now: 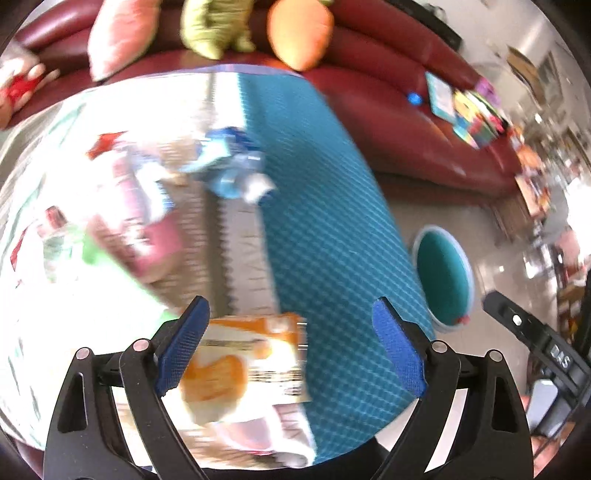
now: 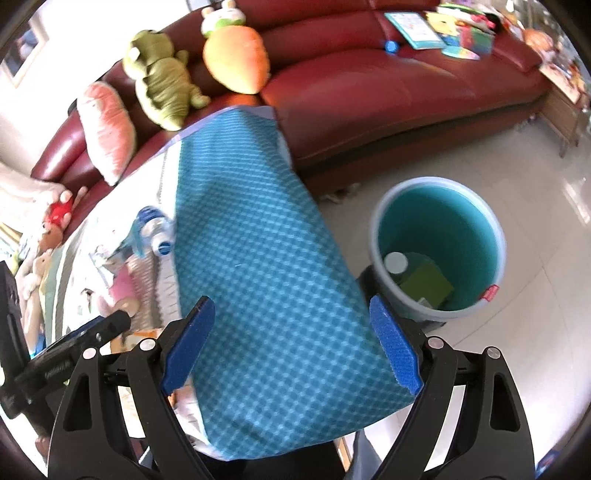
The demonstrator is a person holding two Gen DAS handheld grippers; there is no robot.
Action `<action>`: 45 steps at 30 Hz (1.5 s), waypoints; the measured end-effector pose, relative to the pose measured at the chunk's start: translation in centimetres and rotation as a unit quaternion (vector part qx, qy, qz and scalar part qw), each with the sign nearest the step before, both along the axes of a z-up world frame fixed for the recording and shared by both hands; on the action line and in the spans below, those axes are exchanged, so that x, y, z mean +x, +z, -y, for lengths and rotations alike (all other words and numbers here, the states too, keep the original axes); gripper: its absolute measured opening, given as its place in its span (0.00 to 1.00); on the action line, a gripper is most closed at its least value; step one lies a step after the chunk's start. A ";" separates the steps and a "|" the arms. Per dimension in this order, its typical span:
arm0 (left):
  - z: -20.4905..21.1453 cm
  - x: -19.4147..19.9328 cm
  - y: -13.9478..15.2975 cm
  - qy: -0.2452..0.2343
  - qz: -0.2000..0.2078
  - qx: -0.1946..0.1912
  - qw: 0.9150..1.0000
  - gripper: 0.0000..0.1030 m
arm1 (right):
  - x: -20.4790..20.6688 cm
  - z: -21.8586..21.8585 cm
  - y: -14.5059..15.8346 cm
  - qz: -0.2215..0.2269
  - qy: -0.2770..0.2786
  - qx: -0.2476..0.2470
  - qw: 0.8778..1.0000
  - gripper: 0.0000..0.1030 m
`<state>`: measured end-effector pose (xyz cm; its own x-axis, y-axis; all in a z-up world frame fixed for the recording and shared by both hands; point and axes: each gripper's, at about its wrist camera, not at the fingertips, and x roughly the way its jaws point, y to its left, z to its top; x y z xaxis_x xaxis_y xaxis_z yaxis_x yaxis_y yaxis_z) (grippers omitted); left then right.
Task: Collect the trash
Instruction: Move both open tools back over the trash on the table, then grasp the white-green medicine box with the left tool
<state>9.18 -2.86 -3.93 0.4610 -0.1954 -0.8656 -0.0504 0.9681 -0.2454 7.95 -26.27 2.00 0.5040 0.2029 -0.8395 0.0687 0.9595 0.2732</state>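
My left gripper point(image 1: 291, 347) is open above an orange and white snack wrapper point(image 1: 243, 365) that lies on the table near its front edge. A crushed clear plastic bottle with a blue label point(image 1: 236, 170) lies further back; it also shows in the right wrist view point(image 2: 155, 230). A pink wrapper point(image 1: 147, 229) and a bottle with green point(image 1: 62, 236) lie at the left. My right gripper point(image 2: 291, 343) is open and empty above the blue checked cloth point(image 2: 258, 258). The teal bin point(image 2: 439, 236) stands on the floor to the right, holding a green carton point(image 2: 424, 284) and a white cap point(image 2: 396, 263).
A red sofa point(image 2: 369, 88) runs behind the table with a carrot plush point(image 2: 236, 59), a green plush point(image 2: 162, 81) and a pink cushion point(image 2: 107, 125). Books point(image 2: 417, 26) lie on its right seat. The floor around the bin is pale tile point(image 2: 535, 332).
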 end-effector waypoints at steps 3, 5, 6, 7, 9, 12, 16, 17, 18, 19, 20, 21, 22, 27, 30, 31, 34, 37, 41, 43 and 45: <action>-3.6 -0.4 -0.3 0.050 -0.012 0.001 0.999 0.87 | 0.0 -1.6 0.1 -0.001 0.015 0.001 1.000 0.80; -5.3 -0.4 -0.6 0.072 -0.024 -0.006 0.997 0.87 | 0.1 -2.8 0.1 -0.003 0.025 0.001 1.000 0.80; -6.1 -0.5 -0.8 0.084 -0.029 -0.010 0.996 0.87 | 0.1 -3.2 0.0 -0.004 0.029 0.000 1.000 0.80; -7.0 -0.5 -1.0 0.098 -0.035 -0.013 0.994 0.87 | 0.1 -3.7 -0.1 -0.005 0.034 0.001 0.999 0.80; -8.3 -0.7 -1.3 0.119 -0.043 -0.019 0.992 0.87 | 0.3 -4.3 -0.3 -0.007 0.041 0.002 0.999 0.80; -10.1 -1.0 -1.8 0.152 -0.052 -0.033 0.986 0.87 | 0.5 -5.1 -0.8 -0.013 0.050 0.001 0.999 0.80; -11.5 -0.8 -2.5 0.181 -0.060 -0.062 0.980 0.87 | 1.0 -5.9 -1.6 -0.020 0.061 0.001 0.998 0.80; -11.6 -0.8 -2.7 0.186 -0.060 -0.064 0.979 0.88 | 1.2 -6.0 -1.9 -0.023 0.064 0.002 0.998 0.80; -11.7 -0.7 -2.8 0.191 -0.060 -0.063 0.978 0.88 | 1.4 -6.2 -2.2 -0.027 0.065 0.002 0.998 0.80; -11.6 -0.7 -2.8 0.196 -0.058 -0.060 0.977 0.89 | 1.6 -6.3 -2.5 -0.030 0.067 0.002 0.997 0.80; -11.6 -0.2 -2.9 0.200 -0.056 -0.057 0.976 0.91 | 1.8 -6.4 -2.7 -0.033 0.068 0.002 0.997 0.80; -11.6 -0.1 -3.0 0.204 -0.055 -0.053 0.976 0.92 | 2.0 -6.5 -2.9 -0.036 0.070 0.002 0.997 0.80; -11.5 0.0 -3.1 0.207 -0.055 -0.047 0.976 0.93 | 2.2 -6.7 -3.1 -0.038 0.071 0.002 0.997 0.80; -12.4 -0.2 -3.9 0.213 -0.061 -0.041 0.974 0.94 | 2.7 -7.4 -3.5 -0.042 0.079 0.002 0.996 0.80; -13.7 -1.4 -4.8 0.220 -0.072 -0.047 0.972 0.94 | 2.8 -8.3 -3.7 -0.045 0.088 0.002 0.995 0.80; -14.2 -1.7 -5.2 0.223 -0.076 -0.052 0.971 0.94 | 2.8 -8.5 -3.8 -0.045 0.090 0.003 0.995 0.80; -15.1 -2.7 -6.2 0.229 -0.088 -0.064 0.967 0.94 | 2.7 -9.3 -4.0 -0.048 0.099 0.003 0.994 0.80; -15.1 -3.5 -6.4 0.237 -0.090 -0.074 0.965 0.94 | 2.6 -9.7 -4.2 -0.052 0.104 0.003 0.993 0.80; -13.7 -3.0 -5.4 0.216 -0.063 -0.045 0.973 0.92 | 2.3 -9.9 -4.2 -0.051 0.104 0.002 0.993 0.80; -13.2 -2.6 -5.3 0.206 -0.059 -0.031 0.976 0.80 | 2.3 -9.7 -4.1 -0.049 0.103 0.001 0.993 0.80; -12.9 -2.6 -5.3 0.189 -0.050 -0.032 0.980 0.79 | 2.2 -9.6 -4.1 -0.050 0.100 0.001 0.994 0.80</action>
<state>6.59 10.07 -9.23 0.4243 -0.0815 -0.9018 -0.4297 0.8585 -0.2798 10.14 -16.69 -2.14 0.3668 0.2927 -0.8831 -0.0968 0.9561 0.2767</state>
